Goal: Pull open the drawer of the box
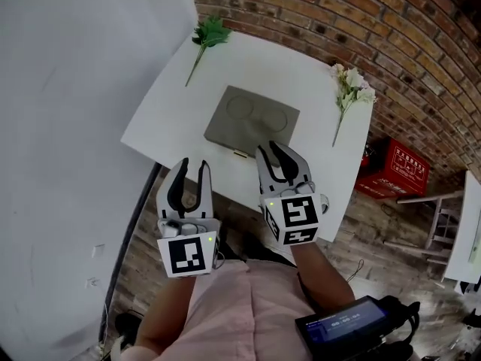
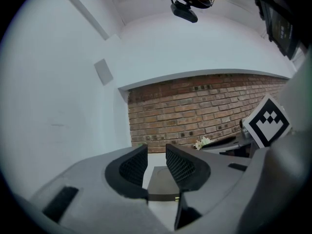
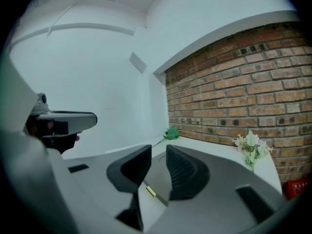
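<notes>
**While Both Tools Hang Open, the Box Lies on the Desk With Its Handle Untouched**

Though the two tools are raised in front of the person, neither has hold of anything. The flat grey box (image 1: 252, 117) lies near the middle of the white desk (image 1: 180, 104). Its small brass-coloured handle (image 1: 240, 154) is on the near side, and the drawer front looks flush with the body.

In the head view the left tool (image 1: 192, 168) sits at the desk's near edge, to the left of the handle and apart from the box. Its own view shows the left tool (image 2: 156, 162) released, its jaws parted with only air between them. The box (image 2: 158, 179) and its handle (image 2: 176, 197) appear farther off through the gap.

In the head view the right tool (image 1: 272, 153) reaches farther, its tips over the box's near right part, just right of the handle. Whether it touches the box cannot be told from there. Its own view shows the right tool (image 3: 158, 162) also released, jaws apart and pressing on nothing. The box top (image 3: 158, 179) shows in the gap and the handle (image 3: 150, 191) lies low, by the left jaw.

A green sprig (image 1: 209, 32) lies at the desk's far left corner and a white flower stem (image 1: 352, 85) along its right side. A brick wall (image 1: 361, 21) runs behind the desk, and a red crate (image 1: 398, 168) stands on the floor to the right.
</notes>
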`<state>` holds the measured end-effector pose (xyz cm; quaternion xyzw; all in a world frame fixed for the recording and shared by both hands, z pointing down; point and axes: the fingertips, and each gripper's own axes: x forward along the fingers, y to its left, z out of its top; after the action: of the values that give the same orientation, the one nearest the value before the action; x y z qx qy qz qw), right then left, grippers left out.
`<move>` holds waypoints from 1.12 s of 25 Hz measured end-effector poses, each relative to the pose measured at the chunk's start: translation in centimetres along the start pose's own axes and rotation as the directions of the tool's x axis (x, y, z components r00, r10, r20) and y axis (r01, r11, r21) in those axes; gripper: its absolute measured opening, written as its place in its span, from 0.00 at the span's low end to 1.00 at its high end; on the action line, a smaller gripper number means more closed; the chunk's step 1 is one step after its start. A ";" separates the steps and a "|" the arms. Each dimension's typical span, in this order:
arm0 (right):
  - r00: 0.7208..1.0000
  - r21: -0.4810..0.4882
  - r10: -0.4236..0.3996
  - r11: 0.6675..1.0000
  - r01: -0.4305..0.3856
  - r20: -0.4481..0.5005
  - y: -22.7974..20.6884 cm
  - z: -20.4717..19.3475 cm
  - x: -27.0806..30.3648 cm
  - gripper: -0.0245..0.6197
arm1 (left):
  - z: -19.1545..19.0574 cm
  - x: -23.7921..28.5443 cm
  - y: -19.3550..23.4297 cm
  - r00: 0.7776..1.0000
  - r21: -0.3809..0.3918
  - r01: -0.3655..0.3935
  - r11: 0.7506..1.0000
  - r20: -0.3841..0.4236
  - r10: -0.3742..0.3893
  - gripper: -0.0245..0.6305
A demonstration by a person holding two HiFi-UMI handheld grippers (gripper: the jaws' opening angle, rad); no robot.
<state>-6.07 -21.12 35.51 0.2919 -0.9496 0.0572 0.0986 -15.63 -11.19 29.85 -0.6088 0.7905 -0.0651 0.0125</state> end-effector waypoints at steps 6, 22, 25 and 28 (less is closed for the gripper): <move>0.997 0.009 -0.076 0.997 0.076 -0.008 -1.2 0.3 2.3 0.19 | -0.1 3.5 1.3 0.997 -0.004 0.073 0.997 0.016 -0.073 0.23; 0.926 0.148 -0.377 0.915 0.375 -0.014 -3.2 2.9 5.3 0.20 | 2.0 11.9 3.8 0.908 0.032 0.414 0.910 0.063 -0.415 0.22; 0.905 0.161 -0.426 0.892 0.422 -0.010 -3.0 2.8 5.1 0.20 | 2.0 12.5 3.4 0.875 0.050 0.476 0.878 0.072 -0.479 0.22; 0.890 0.160 -0.457 0.878 0.451 -0.005 -2.7 2.8 4.8 0.20 | 1.9 12.9 3.1 0.854 0.054 0.512 0.857 0.079 -0.515 0.22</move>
<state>-8.89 -26.41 34.01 0.5140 -0.8488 0.1022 0.0704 -21.72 -23.02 28.40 -0.7997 0.5969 -0.0509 0.0399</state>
